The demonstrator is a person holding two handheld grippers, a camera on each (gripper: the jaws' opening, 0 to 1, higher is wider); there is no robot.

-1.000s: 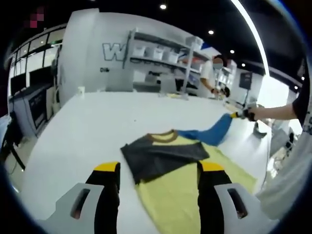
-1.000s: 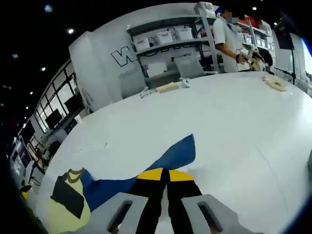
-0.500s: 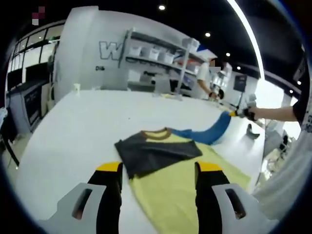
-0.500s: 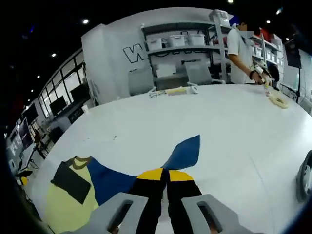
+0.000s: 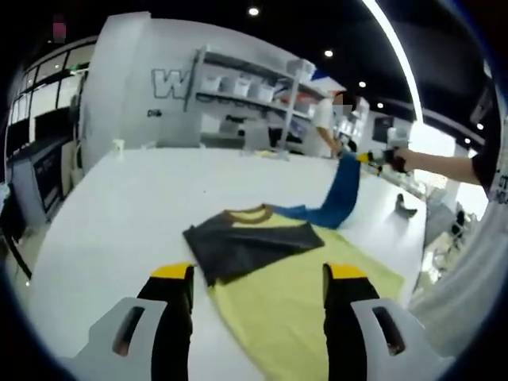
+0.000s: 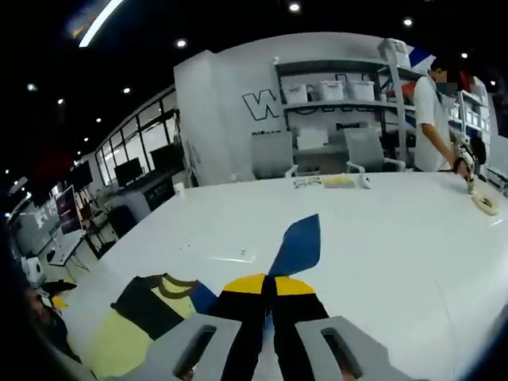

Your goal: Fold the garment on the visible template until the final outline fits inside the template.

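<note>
With right claw (image 6: 270,279) clamped on lifted blue sleeve (image 5: 343,186), we judge sleeve fold underway; next: carry it over yellow shirt body (image 5: 298,294). Left claw (image 5: 258,274) apart, idle.

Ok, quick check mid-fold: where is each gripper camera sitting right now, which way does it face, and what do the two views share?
Left gripper view: rides the left gripper, open above the garment's yellow body and folded dark sleeve; the person's outstretched arm shows at right.
Right gripper view: rides the right gripper, shut on the blue sleeve, facing across the white table toward shelving.
Shared: the garment, the lifted blue sleeve, the table.
</note>
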